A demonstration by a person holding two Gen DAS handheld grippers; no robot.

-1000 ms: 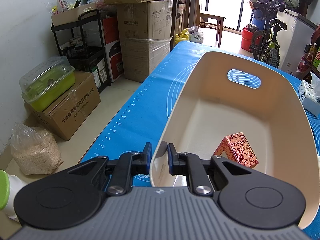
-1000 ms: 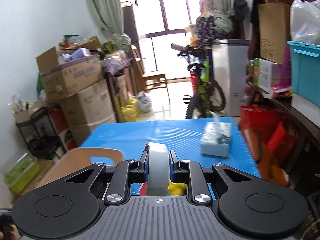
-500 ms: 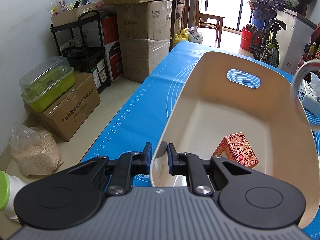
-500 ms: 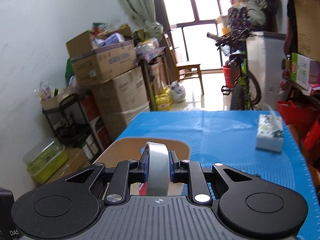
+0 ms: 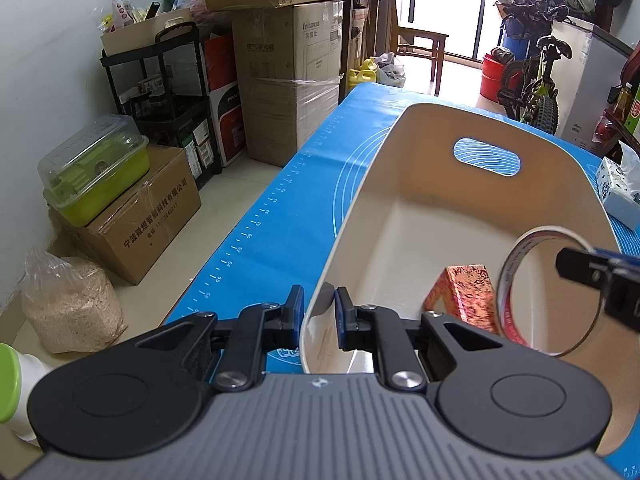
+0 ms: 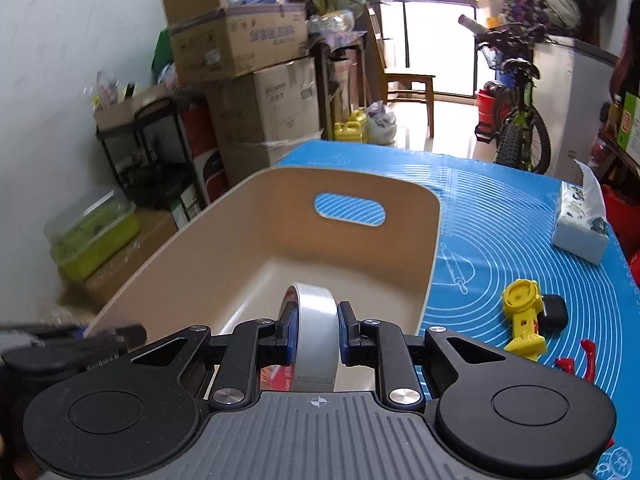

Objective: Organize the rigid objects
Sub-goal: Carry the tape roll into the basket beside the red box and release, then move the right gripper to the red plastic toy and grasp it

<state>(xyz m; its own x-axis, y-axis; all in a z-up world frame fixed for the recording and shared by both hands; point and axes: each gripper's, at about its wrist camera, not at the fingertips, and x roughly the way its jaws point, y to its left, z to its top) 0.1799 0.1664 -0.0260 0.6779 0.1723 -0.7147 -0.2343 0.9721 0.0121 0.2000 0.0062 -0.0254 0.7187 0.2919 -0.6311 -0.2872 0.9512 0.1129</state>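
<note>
Over the open top of the cream basket, which sits on the blue mat, the right gripper carries a roll of clear tape, its two pads pressed against the roll's flat sides so that the ring stands on edge between them. Held that way, the roll can probably be lowered straight in without its rim catching the basket's wall. In the left wrist view the same roll hangs above the basket's right part, just beside a small red patterned box that already lies on the basket's floor. The left gripper is at the near end of the basket, its jaws pressed together on the rim, one pad outside the wall and one inside; this grip most likely steadies the light basket so it does not slide on the mat while things are dropped in. To the right of the basket, on the mat, a yellow toy with a black piece touching it, a red piece and a tissue pack lie outside; the toys look like the things not yet sorted. The step in hand appears to be setting the tape down inside the basket, with the release not yet made.
</note>
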